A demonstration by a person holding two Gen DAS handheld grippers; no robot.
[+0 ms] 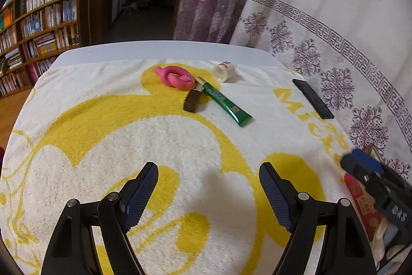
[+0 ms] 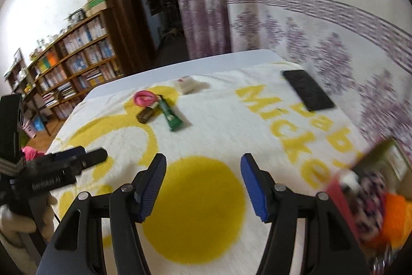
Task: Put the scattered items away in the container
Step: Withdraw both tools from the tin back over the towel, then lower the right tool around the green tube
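Several items lie at the far end of the yellow-and-white towel (image 1: 154, 135): a pink coiled piece (image 1: 176, 79), a small brown bottle (image 1: 193, 99), a green tube (image 1: 224, 101), a white roll (image 1: 224, 71) and a flat black slab (image 1: 312, 98). My left gripper (image 1: 208, 168) hovers open over the near towel, holding nothing. The right gripper (image 2: 203, 159) is also open and empty over the yellow disc. The right wrist view shows the same pink piece (image 2: 144, 97), bottle (image 2: 146, 115), tube (image 2: 171, 117), roll (image 2: 186, 85) and slab (image 2: 307, 90).
A red-walled container (image 2: 342, 197) stands at the near right edge, with an orange thing (image 2: 396, 213) and a patterned thing (image 2: 370, 192) inside. A patterned curtain (image 1: 334, 43) hangs close on the right. Bookshelves (image 1: 43, 22) stand to the left. Each gripper shows in the other's view, blurred.
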